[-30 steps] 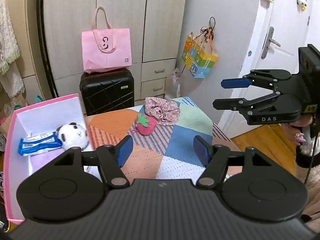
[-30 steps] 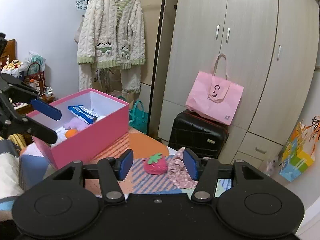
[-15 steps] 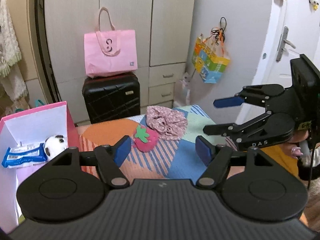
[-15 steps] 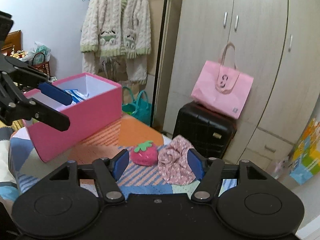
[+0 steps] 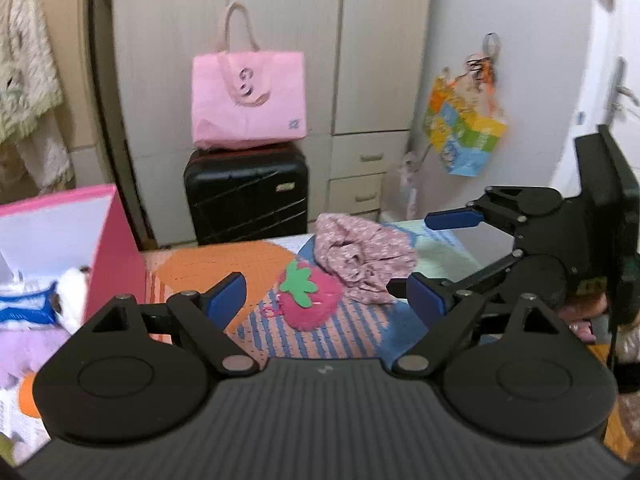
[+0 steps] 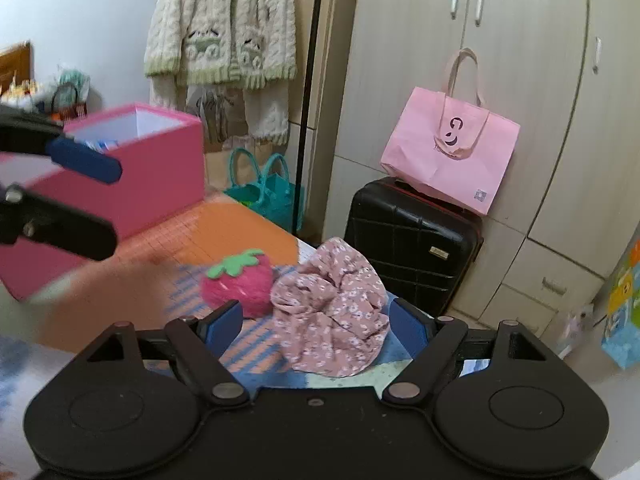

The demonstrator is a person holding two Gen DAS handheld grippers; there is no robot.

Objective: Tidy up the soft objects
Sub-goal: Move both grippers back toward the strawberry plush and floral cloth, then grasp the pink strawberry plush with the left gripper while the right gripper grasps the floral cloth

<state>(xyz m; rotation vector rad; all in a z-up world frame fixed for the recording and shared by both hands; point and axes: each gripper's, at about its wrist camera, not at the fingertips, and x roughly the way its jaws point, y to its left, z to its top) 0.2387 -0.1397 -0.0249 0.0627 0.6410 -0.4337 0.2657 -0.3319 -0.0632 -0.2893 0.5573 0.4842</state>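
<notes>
1. Both tools are coming in on the two soft things left out on the patchwork cover. The left gripper has the plush strawberry framed between its blue fingers; the right gripper has the flowered pink cloth framed the same way. Both have just been spreading their jaws, which stand wide with nothing pressed between the pads.
2. The strawberry and the cloth lie touching, the cloth to the right and slightly farther. The pink box, at the left, already holds a white plush and a blue packet.
3. To do this well, I'd judge each tool should straddle its own item from the outer side, so neither drags the neighbour along; the cloth wants a deep bite into its bunched folds or it will slip out.
4. The left view looks into the box; the right view sees only its outer wall, but shows the cloth's near folds far better.
</notes>
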